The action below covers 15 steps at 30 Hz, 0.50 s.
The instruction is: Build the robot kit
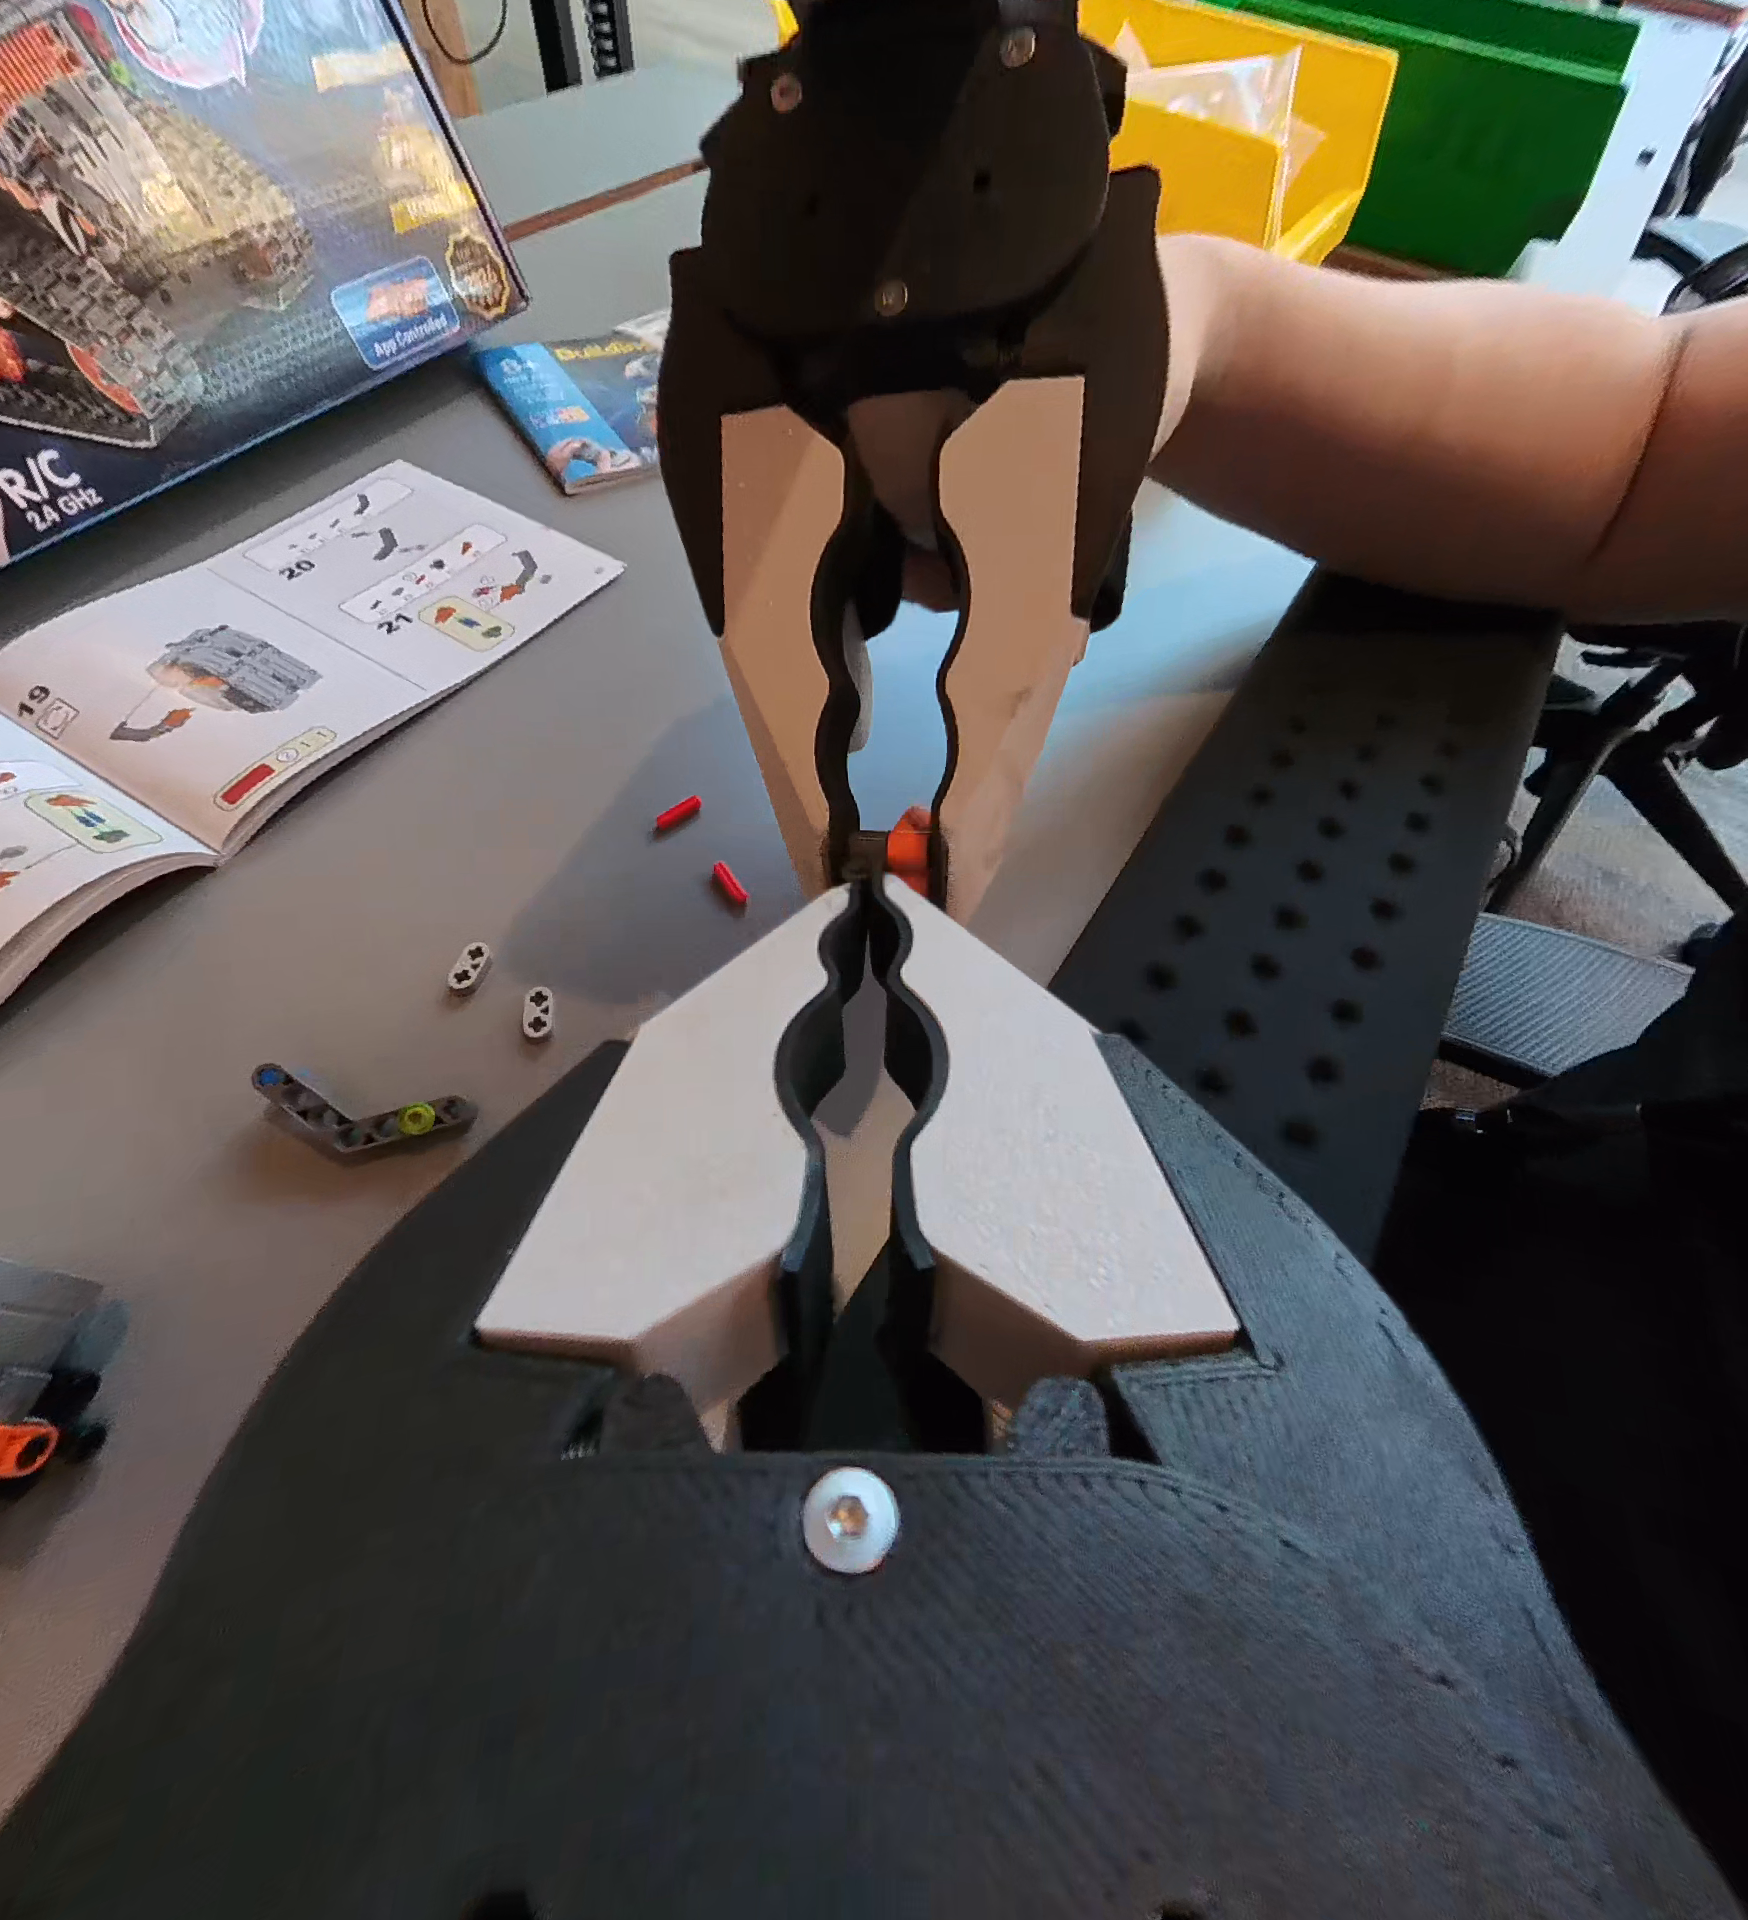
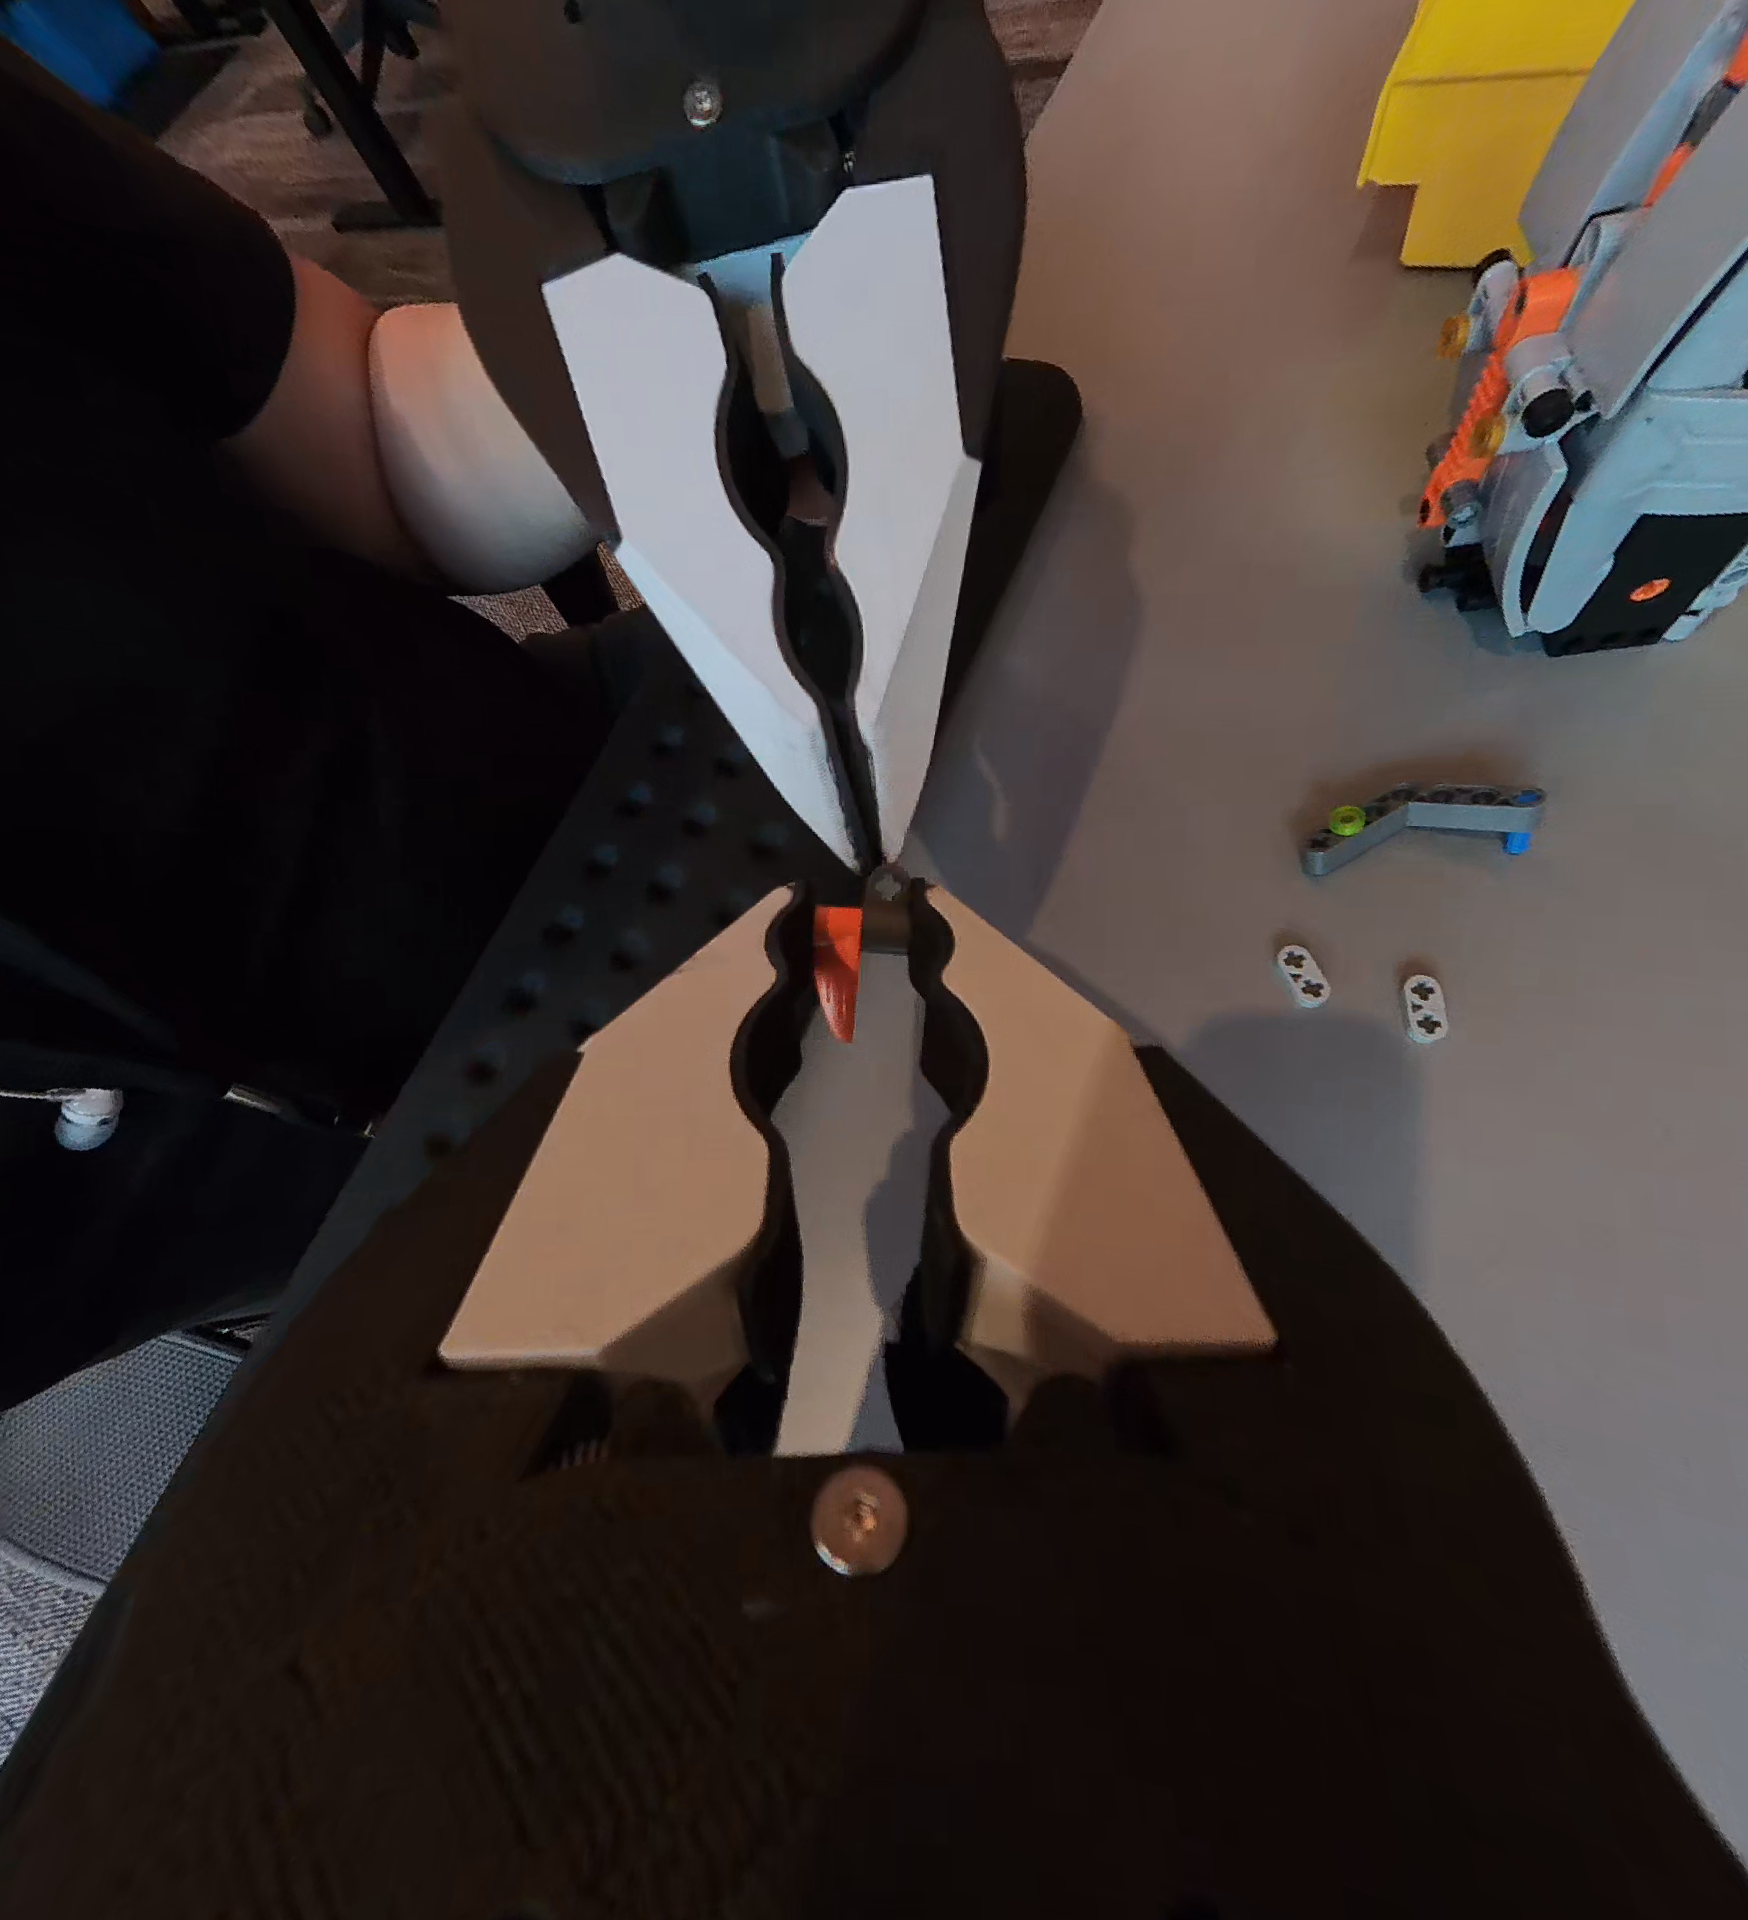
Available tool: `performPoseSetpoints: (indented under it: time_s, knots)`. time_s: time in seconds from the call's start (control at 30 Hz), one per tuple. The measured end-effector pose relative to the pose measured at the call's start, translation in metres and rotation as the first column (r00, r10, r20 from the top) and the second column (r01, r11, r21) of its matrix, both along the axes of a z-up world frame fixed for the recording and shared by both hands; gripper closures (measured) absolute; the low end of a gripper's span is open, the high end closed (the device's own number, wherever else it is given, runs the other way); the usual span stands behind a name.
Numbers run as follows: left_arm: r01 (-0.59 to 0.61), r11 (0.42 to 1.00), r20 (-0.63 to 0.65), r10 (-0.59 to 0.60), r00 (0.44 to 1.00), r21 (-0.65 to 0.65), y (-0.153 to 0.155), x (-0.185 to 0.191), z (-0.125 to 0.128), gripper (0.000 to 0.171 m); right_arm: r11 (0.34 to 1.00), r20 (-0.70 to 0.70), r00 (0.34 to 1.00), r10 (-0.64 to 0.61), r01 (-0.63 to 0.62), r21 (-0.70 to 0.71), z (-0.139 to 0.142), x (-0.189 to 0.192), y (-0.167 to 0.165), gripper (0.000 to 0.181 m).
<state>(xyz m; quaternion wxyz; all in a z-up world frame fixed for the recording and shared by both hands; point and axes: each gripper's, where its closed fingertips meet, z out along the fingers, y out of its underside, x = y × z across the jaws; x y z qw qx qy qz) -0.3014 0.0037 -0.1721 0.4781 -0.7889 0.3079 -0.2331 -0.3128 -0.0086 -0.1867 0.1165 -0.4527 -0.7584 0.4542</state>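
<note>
Right wrist view shows the right gripper pinching a small, light, rigid orange-and-dark plastic building piece above the grey surface, tip to tip with the left gripper, pressed together on its dark end.

The left gripper and the right gripper point at each other, tip to tip. The fingers of the left one are pressed almost together. The fingers of the right one stay a little apart and clamp a small piece. A bare forearm reaches behind the right gripper.
</note>
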Motion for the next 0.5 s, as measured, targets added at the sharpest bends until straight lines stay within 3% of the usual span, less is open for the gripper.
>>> performPoseSetpoints:
  time_s: [0.1,0.2,0.37,0.5]
  knots:
    - [-0.017,1.000,-0.014,0.017,1.000,-0.009,0.003,-0.002,-0.003,0.171,1.000,-0.016,1.000,-0.014,0.014,0.000,-0.002,-0.003,0.003,0.164]
    - [-0.020,0.998,0.057,0.023,0.998,-0.052,0.005,-0.004,-0.004,0.171,1.000,-0.057,0.998,-0.018,0.018,-0.014,0.000,-0.006,0.004,0.162]
    - [-0.074,0.992,0.172,0.092,0.981,-0.106,0.015,-0.022,-0.004,0.171,0.998,-0.171,0.984,-0.056,0.062,0.026,0.002,-0.016,0.014,0.130]
    - [-0.092,0.982,0.263,0.133,0.956,-0.165,0.020,-0.035,-0.004,0.171,0.983,-0.199,0.978,-0.066,0.098,0.157,-0.011,-0.017,0.028,0.139]
